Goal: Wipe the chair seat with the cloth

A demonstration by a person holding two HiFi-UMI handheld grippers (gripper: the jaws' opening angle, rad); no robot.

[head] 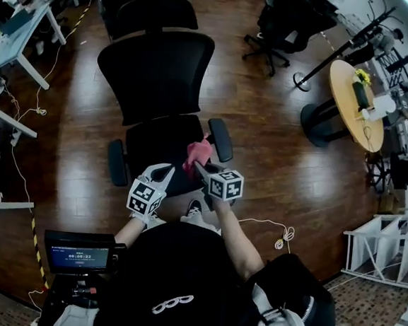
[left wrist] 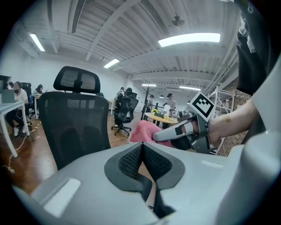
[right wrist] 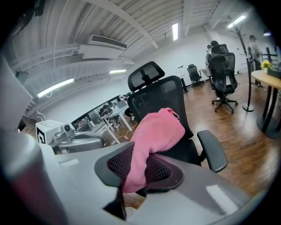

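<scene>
A black mesh office chair [head: 158,77] stands before me, its seat [head: 155,147] just ahead of both grippers. My right gripper [head: 198,167] is shut on a pink cloth [head: 198,153], which bunches up above the seat's right side near the armrest [head: 220,139]. In the right gripper view the cloth [right wrist: 151,138] hangs out between the pads. My left gripper [head: 166,170] hovers over the seat's front edge, shut with nothing in it [left wrist: 141,151]. From the left gripper view, the chair back [left wrist: 72,123], the cloth [left wrist: 147,132] and the right gripper [left wrist: 160,135] all show.
Wooden floor lies all around. A round yellow table [head: 355,101] stands at the right, another black chair [head: 280,23] behind. Desks [head: 20,29] line the left. A monitor [head: 79,251] on a stand sits near my left side, and a white rack [head: 385,245] at the lower right.
</scene>
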